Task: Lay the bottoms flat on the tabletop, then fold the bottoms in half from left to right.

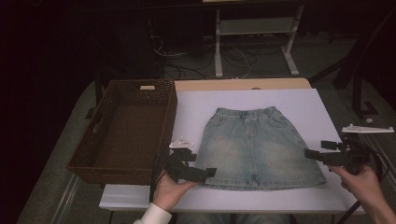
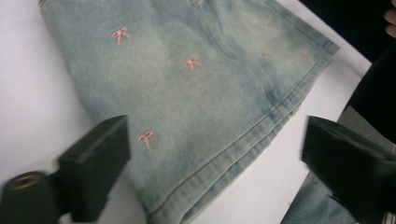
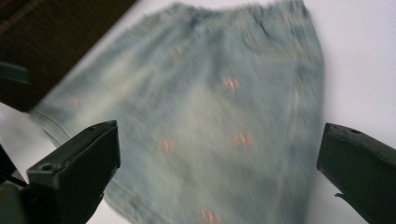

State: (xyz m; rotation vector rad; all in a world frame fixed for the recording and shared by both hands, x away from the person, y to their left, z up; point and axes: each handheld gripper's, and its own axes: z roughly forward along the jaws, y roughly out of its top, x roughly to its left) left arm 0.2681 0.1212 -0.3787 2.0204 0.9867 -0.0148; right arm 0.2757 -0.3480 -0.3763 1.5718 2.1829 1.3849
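Lying flat mid-worktop, hem toward the near edge, the denim skirt (image 1: pixel 254 147) is flanked by the left gripper (image 1: pixel 205 173) and right gripper (image 1: pixel 312 153), both gaping, holding nothing. A wicker basket (image 1: pixel 122 161) overhangs the left edge; the right gripper view is blurred.

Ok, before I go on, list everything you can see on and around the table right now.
skirt: one, pale blue denim with small pink bows, flat on the white sheet, waistband away from the person
basket: one, dark brown wicker, nothing in it, at the left edge of the table beside the skirt
sheet: one, white, covering the table top
table: one, light wood edge showing beyond the sheet
frame: one, white metal, on the floor behind the table
cables: several, dark, on the floor behind
left gripper: one, black, open, at the skirt's near left corner
right gripper: one, black, open, beside the skirt's right edge
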